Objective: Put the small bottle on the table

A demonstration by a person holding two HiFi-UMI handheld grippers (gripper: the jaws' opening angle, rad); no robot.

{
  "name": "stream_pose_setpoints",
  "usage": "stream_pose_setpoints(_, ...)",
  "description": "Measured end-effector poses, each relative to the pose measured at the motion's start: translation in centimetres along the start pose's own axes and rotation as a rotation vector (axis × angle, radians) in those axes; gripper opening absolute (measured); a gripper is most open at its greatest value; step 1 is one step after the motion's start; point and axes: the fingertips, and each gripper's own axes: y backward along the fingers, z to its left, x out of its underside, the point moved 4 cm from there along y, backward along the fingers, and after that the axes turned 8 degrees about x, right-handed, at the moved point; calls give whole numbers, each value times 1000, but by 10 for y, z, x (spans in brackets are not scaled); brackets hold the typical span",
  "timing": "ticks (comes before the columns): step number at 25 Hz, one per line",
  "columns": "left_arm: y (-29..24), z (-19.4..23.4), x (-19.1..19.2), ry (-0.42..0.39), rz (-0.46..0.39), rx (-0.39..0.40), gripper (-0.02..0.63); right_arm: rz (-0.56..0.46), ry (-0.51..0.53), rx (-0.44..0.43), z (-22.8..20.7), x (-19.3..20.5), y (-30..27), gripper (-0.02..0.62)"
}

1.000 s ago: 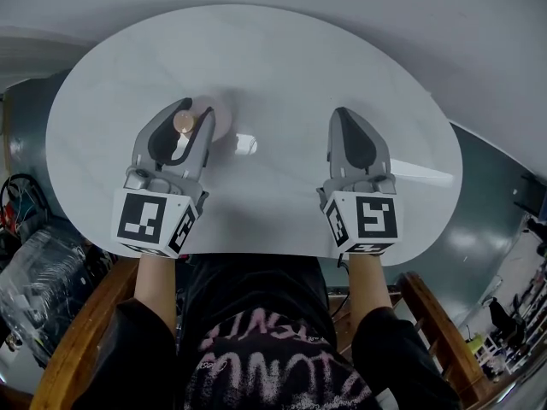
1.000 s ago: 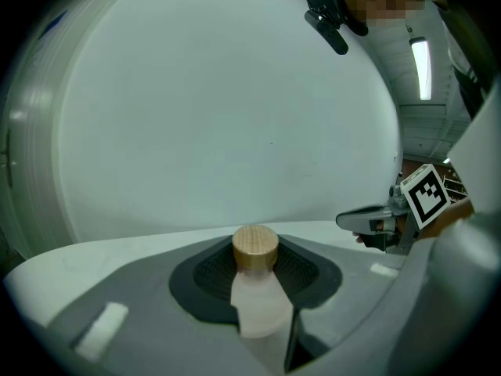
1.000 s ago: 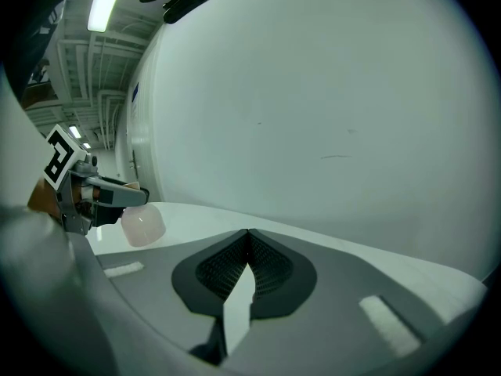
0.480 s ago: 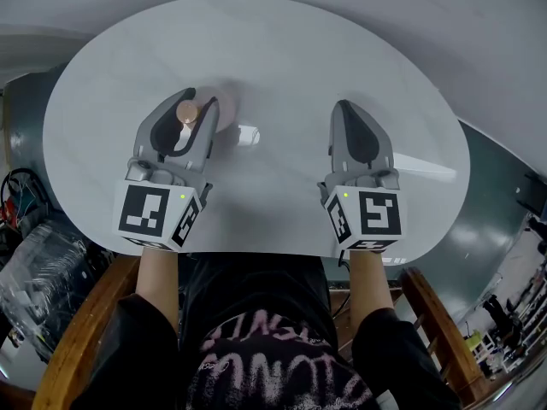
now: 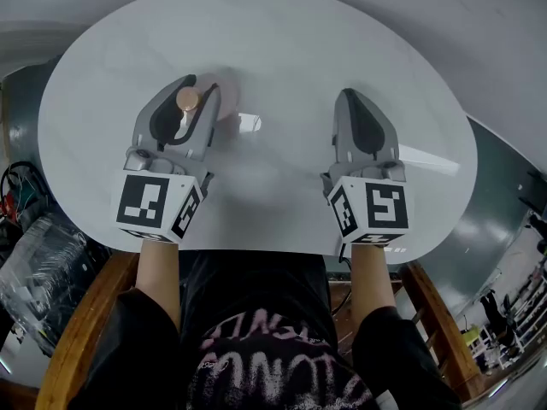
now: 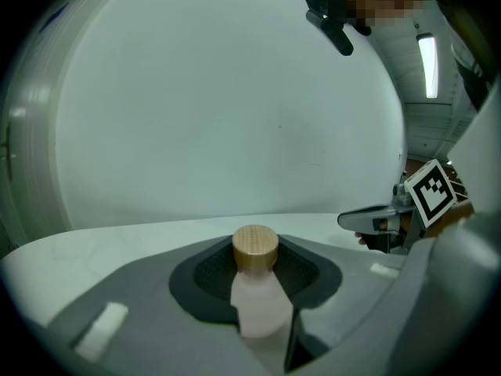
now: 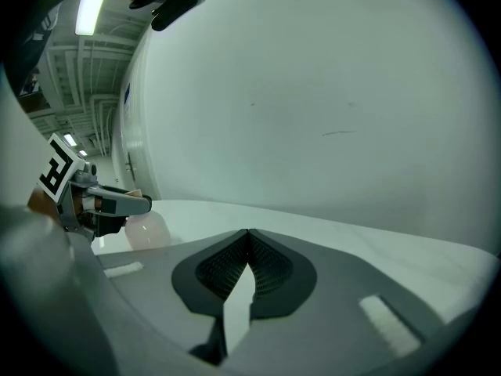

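The small bottle (image 5: 187, 100) has a round wooden cap and a pale pink translucent body (image 6: 257, 304). My left gripper (image 5: 193, 97) is shut on the bottle just below the cap and holds it upright over the left middle of the white oval table (image 5: 291, 41). In the right gripper view the bottle's rounded body (image 7: 145, 229) hangs low at the tabletop; I cannot tell whether it touches. My right gripper (image 5: 352, 102) hovers over the right half of the table, shut with nothing between its pads (image 7: 249, 251).
The table's near edge (image 5: 256, 248) runs just behind both marker cubes. Wooden chair arms (image 5: 81, 331) flank the person's body below it. Cables and clutter (image 5: 26, 254) lie on the floor at the left. A plain pale wall stands beyond the table.
The head view has tilted, so the table sits higher in the picture. Both grippers keep about the same places over the table, and the left stays shut on the bottle.
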Motion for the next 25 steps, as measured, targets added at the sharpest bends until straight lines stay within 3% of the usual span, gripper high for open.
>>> stream_pose_setpoints(25,-10,1,10,11,27,16,129,23,-10,15,0,11,-8,11)
